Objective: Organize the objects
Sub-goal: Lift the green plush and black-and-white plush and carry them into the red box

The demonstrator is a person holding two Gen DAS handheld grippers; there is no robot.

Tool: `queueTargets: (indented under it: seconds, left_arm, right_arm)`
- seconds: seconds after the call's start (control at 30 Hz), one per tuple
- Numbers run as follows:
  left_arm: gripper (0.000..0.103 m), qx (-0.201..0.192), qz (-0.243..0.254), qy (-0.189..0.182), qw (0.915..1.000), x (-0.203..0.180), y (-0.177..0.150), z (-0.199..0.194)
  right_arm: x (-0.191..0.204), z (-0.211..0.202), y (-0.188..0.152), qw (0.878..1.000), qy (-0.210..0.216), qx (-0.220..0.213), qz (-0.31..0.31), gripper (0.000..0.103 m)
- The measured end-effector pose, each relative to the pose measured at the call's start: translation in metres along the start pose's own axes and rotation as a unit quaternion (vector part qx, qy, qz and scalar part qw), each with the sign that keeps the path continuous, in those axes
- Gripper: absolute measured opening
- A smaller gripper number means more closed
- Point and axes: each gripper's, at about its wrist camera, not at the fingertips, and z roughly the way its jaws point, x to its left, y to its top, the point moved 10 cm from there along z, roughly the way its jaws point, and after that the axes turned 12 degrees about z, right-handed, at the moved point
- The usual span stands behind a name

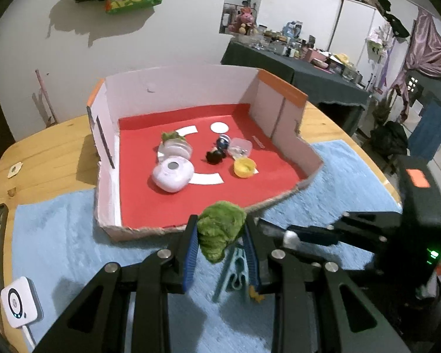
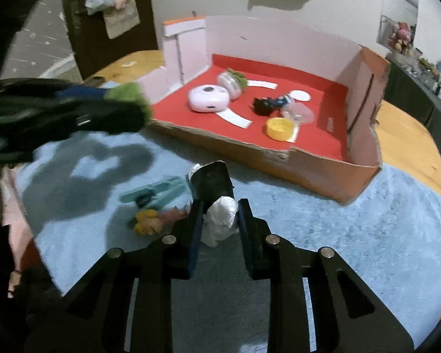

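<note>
green plush (image 1: 220,229) clamped between left tongs (image 1: 220,250)

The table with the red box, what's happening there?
A person with two handheld grippers is sorting small items into the red-lined cardboard box. The left gripper holds a green fuzzy toy near the box's front edge. The right gripper has its jaws around a white and black object on the blue towel. A teal clip lies nearby.

The box (image 1: 282,194) lies on the mat (image 1: 73,235) ahead of the left claw (image 1: 220,244). A clip (image 2: 153,194) and a blurred, perhaps toy figure (image 2: 148,220) lie left of the right claw (image 2: 219,220).
</note>
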Motion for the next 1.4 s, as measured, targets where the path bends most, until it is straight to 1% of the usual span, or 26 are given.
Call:
queueTargets:
  seconds: [0.27, 0.63, 0.9, 1.4]
  left_arm:
    - [0.03, 0.011, -0.012, 0.003, 0.9999, 0.012, -0.001, 0.015]
    - [0.03, 0.011, -0.014, 0.004, 0.9998, 0.017, 0.003, 0.019]
    - [0.03, 0.012, -0.013, 0.005, 0.9998, 0.022, 0.009, 0.023]
    - [0.03, 0.021, -0.01, 0.009, 0.9997, 0.033, 0.023, 0.041]
  right_arm:
    - [-0.001, -0.011, 0.011, 1.0, 0.011, -0.012, 0.011, 0.022]
    - [0.013, -0.037, 0.024, 0.999, 0.036, -0.034, 0.004, 0.022]
    - [0.011, -0.047, 0.039, 0.998, 0.031, -0.049, 0.0, 0.022]
    - [-0.003, -0.039, 0.064, 0.998, 0.015, -0.057, 0.002, 0.022]
